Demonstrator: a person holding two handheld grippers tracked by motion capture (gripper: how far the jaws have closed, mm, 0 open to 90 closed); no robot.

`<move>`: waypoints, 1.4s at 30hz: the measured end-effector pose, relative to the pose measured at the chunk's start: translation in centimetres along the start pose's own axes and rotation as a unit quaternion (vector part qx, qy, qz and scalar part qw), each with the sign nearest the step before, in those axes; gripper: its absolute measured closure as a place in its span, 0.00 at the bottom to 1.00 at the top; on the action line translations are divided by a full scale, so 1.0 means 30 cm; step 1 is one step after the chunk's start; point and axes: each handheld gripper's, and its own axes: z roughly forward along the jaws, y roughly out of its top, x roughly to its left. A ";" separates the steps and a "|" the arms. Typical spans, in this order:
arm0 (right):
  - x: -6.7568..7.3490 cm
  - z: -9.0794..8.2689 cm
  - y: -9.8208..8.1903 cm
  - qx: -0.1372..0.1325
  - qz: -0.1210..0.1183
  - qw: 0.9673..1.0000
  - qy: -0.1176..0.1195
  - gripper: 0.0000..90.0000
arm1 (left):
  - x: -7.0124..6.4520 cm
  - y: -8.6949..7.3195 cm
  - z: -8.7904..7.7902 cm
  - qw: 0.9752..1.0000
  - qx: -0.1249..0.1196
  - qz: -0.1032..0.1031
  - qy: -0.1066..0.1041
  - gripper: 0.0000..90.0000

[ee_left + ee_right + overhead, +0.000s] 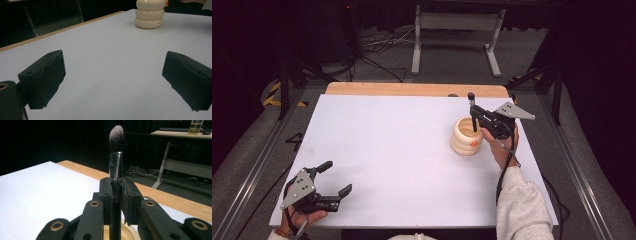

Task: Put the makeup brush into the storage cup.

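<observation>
A cream ribbed holder with a small orange mark stands on the white board at the right; the same holder appears far off in the left gripper view. My right gripper is shut on a black makeup brush, held upright with its grey bristles up and its handle down inside the holder's mouth. The brush rises above the holder in the high view. My left gripper rests open near the board's front left corner, nothing between its jaws.
The white board lies on a wooden table whose far edge shows behind it. Beyond stand a grey desk frame and floor cables. A metal rail runs along each side of the table.
</observation>
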 end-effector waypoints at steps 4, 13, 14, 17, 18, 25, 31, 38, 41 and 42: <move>-0.009 0.006 -0.028 -0.001 0.008 1.000 0.001 0.89 | 0.001 0.000 0.001 1.000 0.000 0.000 0.000 0.06; -0.006 0.009 -0.073 0.008 0.008 1.000 0.004 0.89 | -0.001 -0.001 0.002 1.000 -0.002 0.001 0.000 0.06; -0.007 0.009 -0.084 0.012 0.009 1.000 0.004 0.89 | -0.001 0.000 0.002 1.000 -0.001 0.001 0.000 0.06; -0.011 0.005 -0.104 0.016 0.014 1.000 0.005 0.89 | -0.001 -0.001 0.002 1.000 -0.001 0.001 0.000 0.06; -0.010 0.004 -0.108 0.018 0.011 1.000 0.005 0.89 | -0.002 0.000 0.002 1.000 -0.001 0.001 0.000 0.06; -0.011 0.002 -0.116 0.021 0.006 1.000 0.006 0.89 | 0.000 -0.001 0.001 1.000 -0.001 0.001 0.000 0.06; -0.010 0.004 -0.117 0.021 0.005 1.000 0.004 0.89 | 0.001 -0.002 0.000 1.000 -0.003 -0.001 -0.001 0.06; -0.011 0.003 -0.116 0.018 0.006 1.000 0.003 0.89 | 0.000 -0.001 0.000 1.000 -0.003 -0.001 -0.002 0.06; -0.011 0.003 -0.114 0.018 0.003 1.000 0.000 0.88 | 0.001 -0.002 0.000 1.000 -0.002 -0.003 -0.002 0.06; -0.011 0.003 -0.114 0.018 0.003 1.000 0.001 0.88 | 0.002 -0.002 0.000 1.000 -0.002 -0.003 -0.003 0.06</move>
